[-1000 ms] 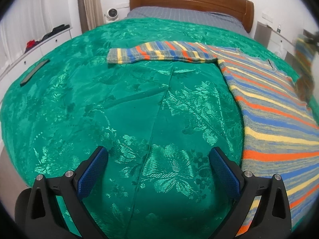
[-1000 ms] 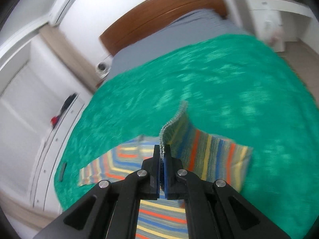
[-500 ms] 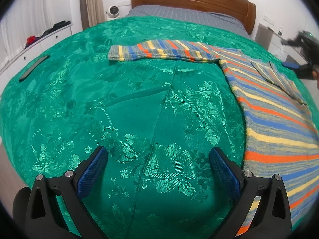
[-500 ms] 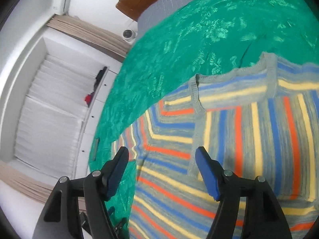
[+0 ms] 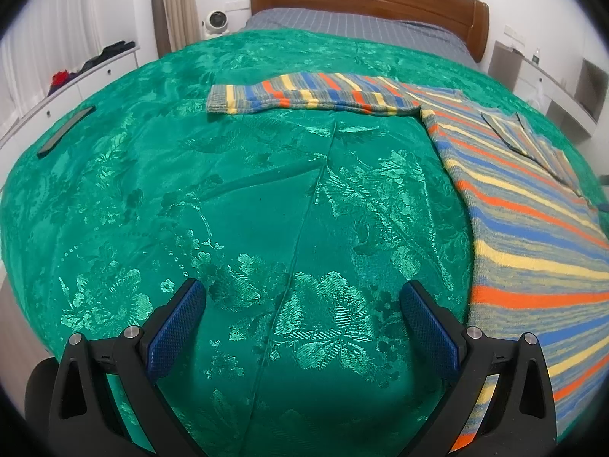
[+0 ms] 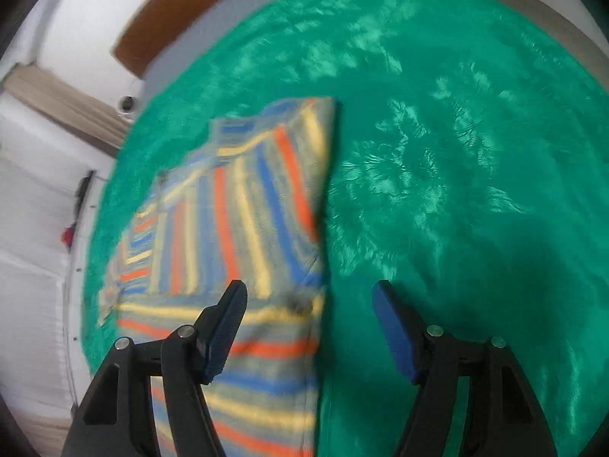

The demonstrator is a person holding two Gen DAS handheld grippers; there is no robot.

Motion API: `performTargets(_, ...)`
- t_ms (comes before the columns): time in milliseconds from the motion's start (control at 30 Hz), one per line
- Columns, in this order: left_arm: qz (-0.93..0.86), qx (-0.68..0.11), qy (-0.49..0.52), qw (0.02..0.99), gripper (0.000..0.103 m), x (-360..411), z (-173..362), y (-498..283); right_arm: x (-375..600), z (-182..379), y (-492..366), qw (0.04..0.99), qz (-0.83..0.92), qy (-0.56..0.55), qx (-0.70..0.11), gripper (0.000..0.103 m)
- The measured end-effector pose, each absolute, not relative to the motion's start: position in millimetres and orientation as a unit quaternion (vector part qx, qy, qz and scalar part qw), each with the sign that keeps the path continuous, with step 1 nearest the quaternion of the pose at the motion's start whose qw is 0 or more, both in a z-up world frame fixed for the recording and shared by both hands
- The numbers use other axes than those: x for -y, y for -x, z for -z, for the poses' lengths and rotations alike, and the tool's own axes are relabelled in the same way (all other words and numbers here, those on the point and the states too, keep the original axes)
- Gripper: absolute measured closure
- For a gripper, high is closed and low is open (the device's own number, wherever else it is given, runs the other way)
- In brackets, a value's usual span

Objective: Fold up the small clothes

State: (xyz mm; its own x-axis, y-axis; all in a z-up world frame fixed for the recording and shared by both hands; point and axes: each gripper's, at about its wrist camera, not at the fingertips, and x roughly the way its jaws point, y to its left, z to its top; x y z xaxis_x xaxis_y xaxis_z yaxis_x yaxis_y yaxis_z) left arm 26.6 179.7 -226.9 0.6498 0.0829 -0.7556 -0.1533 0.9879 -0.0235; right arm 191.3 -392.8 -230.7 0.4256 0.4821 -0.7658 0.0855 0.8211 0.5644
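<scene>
Left gripper: in view at the near edge of the left wrist view, pointing steeply downward.
Left jaws: spread wide, nothing between the blue pads.
Left contact: none seen; both fingers hang free.
Right gripper: in view at the near edge of the right wrist view, angled downward, picture blurred.
Right jaws: standing well apart, no grip on anything.
Right pads: left finger's pad seen edge-on, right finger's pad seen on its inner face.
Right contact: cannot tell if the tips touch anything.
Hands and sleeves: hidden behind the cameras.
</scene>
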Motion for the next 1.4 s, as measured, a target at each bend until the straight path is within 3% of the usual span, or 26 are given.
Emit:
performTargets(267, -0.067, -0.415, 0.034, 0.907, 0.000, -177, 228, -25, 357, 249, -112, 0.767, -0.213, -0.258, -0.547, 0.034)
performTargets(367, -0.067, -0.416, 0.033, 0.906, 0.000, -177, 228, -24, 377, 263, -80, 0.779, -0.177, -0.261, -0.542, 0.048)
performTargets(600, -0.069, -0.417, 0.033, 0.906, 0.000, -176, 229, -24, 355, 221, -23, 0.816, -0.185, -0.208, -0.507, 0.042)
performTargets(767, -0.065, -0.423, 0.035, 0.903, 0.000, -177, 228, -24, 335, 255, 11, 0.785, -0.179, -0.217, -0.553, 0.040)
performTargets(967, -0.020, -0.425, 0.062, 0.903, 0.000, -186, 206, -26, 327, 228, 39, 0.849, -0.137, -0.180, -0.477, 0.039)
performTargets(1233, -0.028, -0.401, 0.143, 0.904, 0.001, -268, 145, -134, 313, 215, 46, 0.887, -0.139, -0.137, -0.418, 0.036)
performTargets(1400, -0.042, -0.451, 0.244, 0.858, 0.002, -331, 162, -203, 310, 225, 44, 0.886, -0.131, -0.158, -0.416, 0.036)
